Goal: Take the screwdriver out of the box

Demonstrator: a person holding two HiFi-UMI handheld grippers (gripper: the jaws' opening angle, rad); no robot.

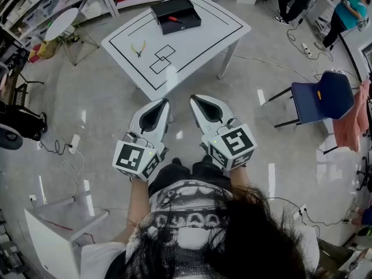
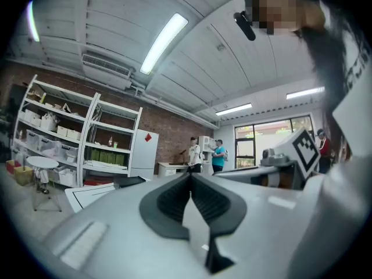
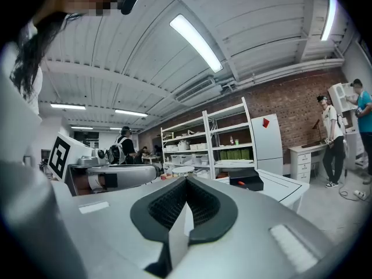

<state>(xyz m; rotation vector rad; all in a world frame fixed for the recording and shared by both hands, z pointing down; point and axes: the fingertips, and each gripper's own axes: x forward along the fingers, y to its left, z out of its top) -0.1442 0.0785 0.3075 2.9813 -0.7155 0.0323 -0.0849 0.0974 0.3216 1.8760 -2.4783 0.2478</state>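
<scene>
A black open box [image 1: 176, 14] stands at the far end of the white table [image 1: 197, 39], with the red-handled screwdriver [image 1: 174, 20] lying inside it. Both grippers hover side by side close to my body, well short of the table's near corner. The left gripper [image 1: 166, 102] is shut and holds nothing. The right gripper [image 1: 194, 98] is also shut and empty. In the right gripper view the right gripper [image 3: 187, 179] points level towards the box [image 3: 249, 181], where a red handle [image 3: 239, 183] shows. In the left gripper view the left gripper [image 2: 190, 176] has its pads together; the box [image 2: 130, 181] is a low dark shape.
Yellow pliers [image 1: 138, 49] lie on the table's left part beside two drawn squares. A blue chair [image 1: 323, 96] stands right of the table, a small round table [image 1: 61, 22] to its left. Cables trail over the floor. A white cabinet [image 1: 58, 228] is at my lower left. People stand far right.
</scene>
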